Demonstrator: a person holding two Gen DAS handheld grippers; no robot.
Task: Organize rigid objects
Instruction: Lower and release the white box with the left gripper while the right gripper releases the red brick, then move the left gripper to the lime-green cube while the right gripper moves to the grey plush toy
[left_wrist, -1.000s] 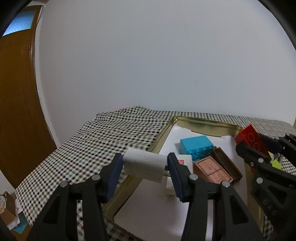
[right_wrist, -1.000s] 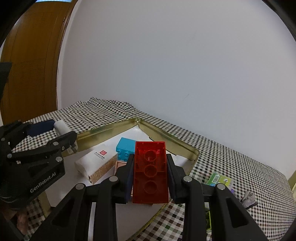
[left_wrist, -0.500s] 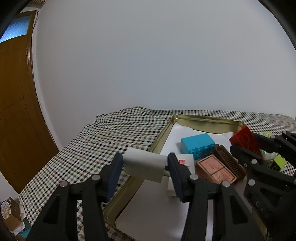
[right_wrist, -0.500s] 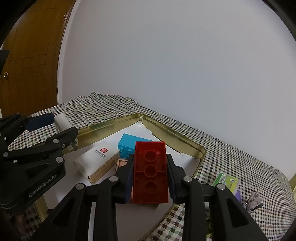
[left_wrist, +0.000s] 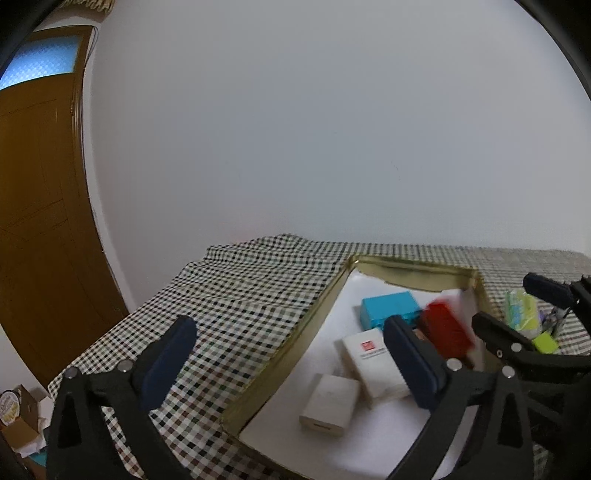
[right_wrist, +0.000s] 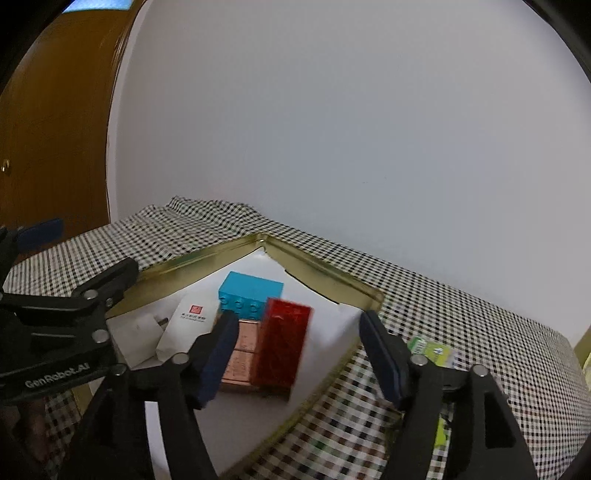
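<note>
My left gripper is opening wide with nothing between its pads, and my right gripper is opening too, clear of the red brick. The gold-rimmed tray holds that blurred brick, seemingly atop the copper-coloured block, beside a blue brick, a white box and a small white charger.

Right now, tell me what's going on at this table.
A person is sorting small rigid items into a gold-rimmed tray. Both tools' jaws are opening: the left tool is clear of the white plug-in charger lying in the tray, and the right tool is letting go of the translucent red building brick.
</note>
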